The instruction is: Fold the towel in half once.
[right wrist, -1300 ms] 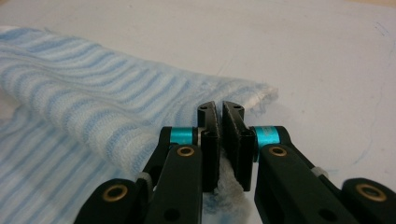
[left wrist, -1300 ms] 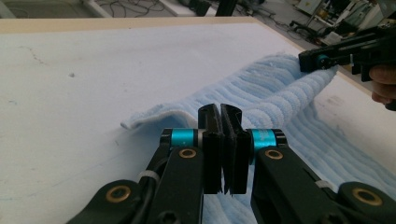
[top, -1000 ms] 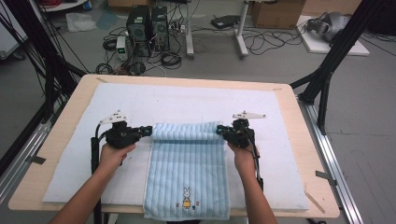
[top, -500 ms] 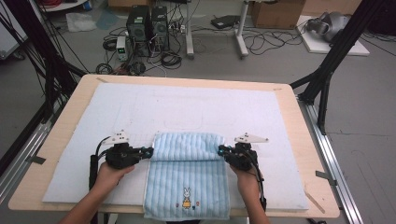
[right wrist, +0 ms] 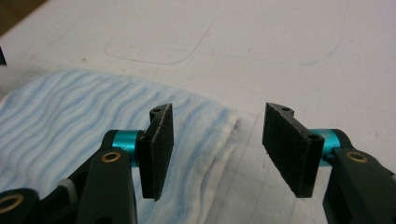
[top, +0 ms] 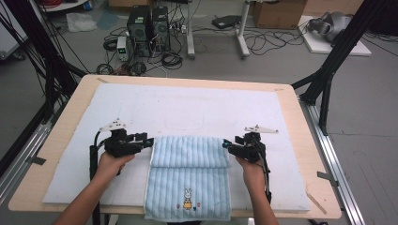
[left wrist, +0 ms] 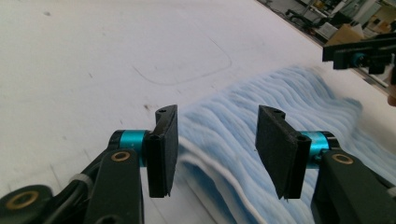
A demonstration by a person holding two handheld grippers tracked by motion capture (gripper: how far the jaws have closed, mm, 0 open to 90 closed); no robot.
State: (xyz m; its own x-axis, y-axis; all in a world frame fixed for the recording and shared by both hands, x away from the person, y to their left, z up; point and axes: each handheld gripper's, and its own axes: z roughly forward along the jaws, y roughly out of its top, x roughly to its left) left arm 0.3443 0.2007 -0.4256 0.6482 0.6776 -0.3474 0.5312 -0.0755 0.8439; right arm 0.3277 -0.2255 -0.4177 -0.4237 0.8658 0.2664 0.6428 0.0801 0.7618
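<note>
A light blue striped towel (top: 190, 176) with a small rabbit stitched near its front hem lies on the white mat (top: 197, 108). Its far part is folded back over itself and its front end hangs over the table edge. My left gripper (top: 149, 140) sits at the fold's left corner and my right gripper (top: 226, 144) at its right corner. Both have just been opening. In the left gripper view, the jaws of the left gripper (left wrist: 217, 140) stand apart over the towel's edge (left wrist: 233, 140) without pressing it. The right gripper (right wrist: 217, 144) is open too, above the towel's side hem (right wrist: 219, 140).
The mat covers a wooden table (top: 300, 140). Black frame posts (top: 338, 56) stand at the table's sides. Computer boxes (top: 148, 23) and cables lie on the floor beyond. The right gripper (left wrist: 362, 53) shows far off in the left gripper view.
Both grippers drew the towel's far edge toward the person, laying it over the towel. Their jaws, shut on the edge before, now stand open, and the fold lies free.
</note>
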